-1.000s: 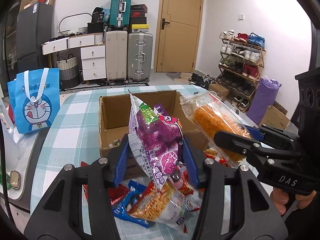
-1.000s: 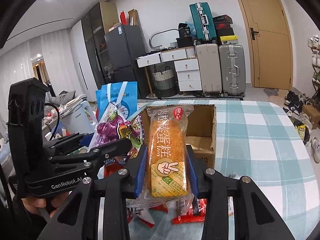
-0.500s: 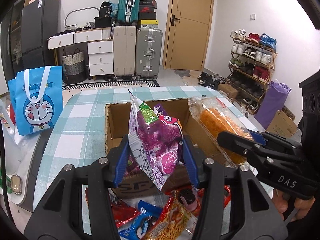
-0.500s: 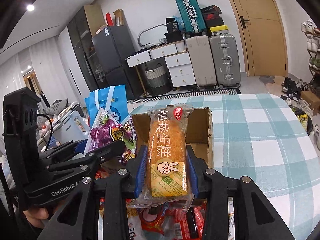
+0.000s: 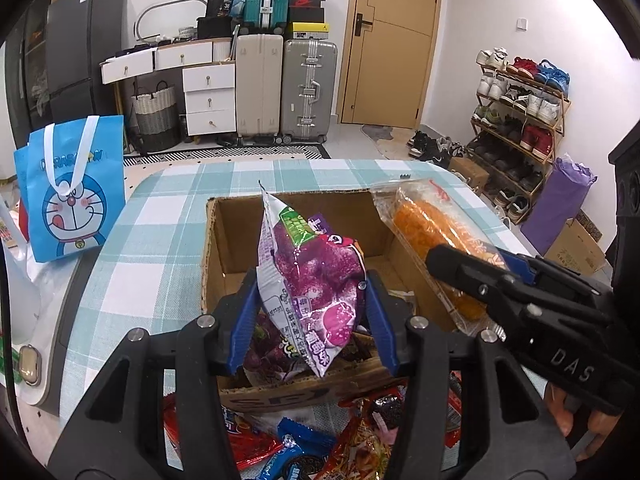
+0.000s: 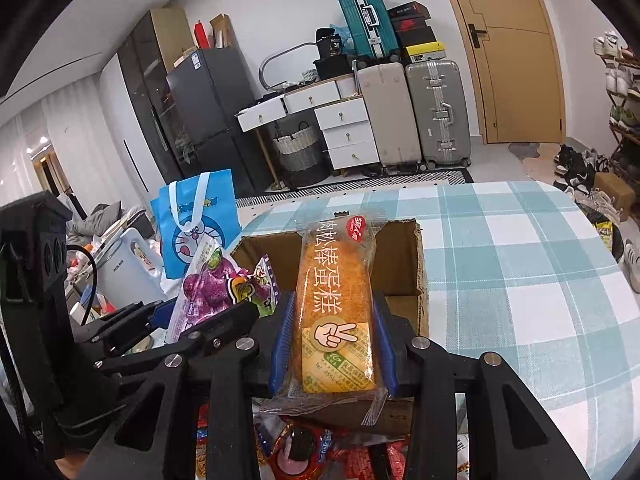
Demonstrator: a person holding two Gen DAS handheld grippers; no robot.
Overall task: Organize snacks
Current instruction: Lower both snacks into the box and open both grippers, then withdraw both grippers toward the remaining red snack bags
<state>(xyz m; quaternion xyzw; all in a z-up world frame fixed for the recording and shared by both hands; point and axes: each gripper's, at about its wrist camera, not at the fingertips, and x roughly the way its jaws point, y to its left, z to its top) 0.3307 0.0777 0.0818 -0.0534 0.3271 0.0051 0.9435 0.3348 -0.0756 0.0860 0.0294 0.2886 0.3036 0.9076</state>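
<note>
1. Centrally, purple snack bag (image 5: 316, 280) clamped upright between blue pads of left gripper (image 5: 310, 314), held above open cardboard box (image 5: 224, 240).
2. Alongside, orange cake pack (image 6: 334, 304) pinched between pads of right gripper (image 6: 332, 344), hanging over same box (image 6: 404, 256); also seen tilted at right (image 5: 432, 236).
3. Below, loose snack packets (image 5: 288, 452) heaped against box's near wall on checked table (image 5: 132, 280).
4. Farther left, blue cartoon bag (image 5: 70, 192) standing beside table edge.
5. Beyond, suitcases (image 5: 308, 88) near wooden door (image 5: 392, 40), shoe rack (image 5: 520, 120) at right.
</note>
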